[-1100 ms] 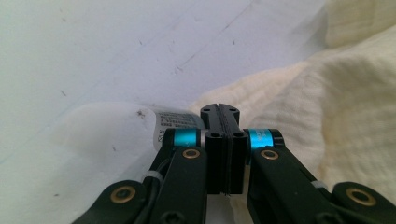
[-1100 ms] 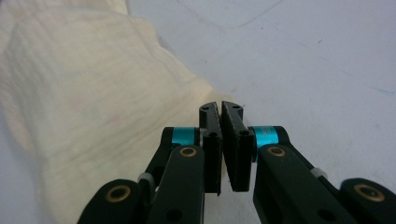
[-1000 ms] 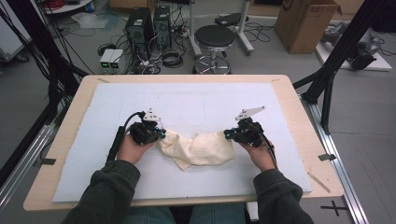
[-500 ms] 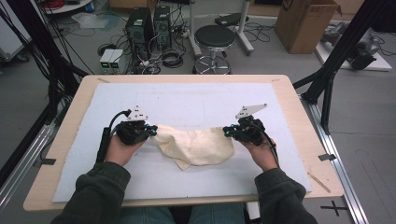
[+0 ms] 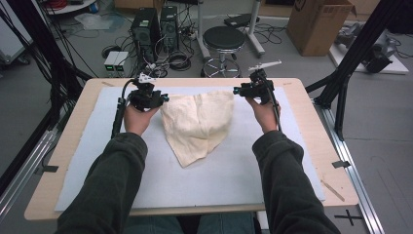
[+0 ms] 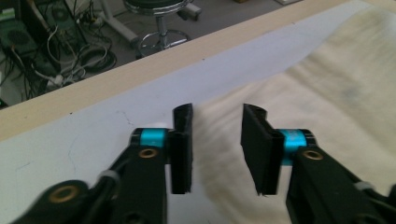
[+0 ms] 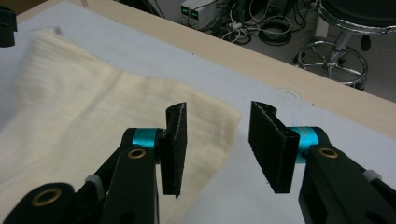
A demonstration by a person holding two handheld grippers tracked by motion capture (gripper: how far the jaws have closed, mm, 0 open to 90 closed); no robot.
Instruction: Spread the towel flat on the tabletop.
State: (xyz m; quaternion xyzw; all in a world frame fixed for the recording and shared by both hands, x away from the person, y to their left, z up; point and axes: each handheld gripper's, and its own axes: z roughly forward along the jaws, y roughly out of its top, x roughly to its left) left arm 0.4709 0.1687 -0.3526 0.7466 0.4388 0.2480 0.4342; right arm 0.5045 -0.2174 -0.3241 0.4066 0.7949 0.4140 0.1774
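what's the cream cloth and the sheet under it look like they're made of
Cream cloth: likely soft woven cotton, matte, with fine ribbed texture and limp folds. Grey sheet under it: smooth, flat, matte, perhaps paper or thin foam; unclear which. Table edge: pale wood-look board.

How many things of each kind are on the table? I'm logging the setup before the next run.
Cloth: 1
Mat: 1
Grippers: 2, the left gripper and the right gripper, both open above the cloth's far corners
Total: 4
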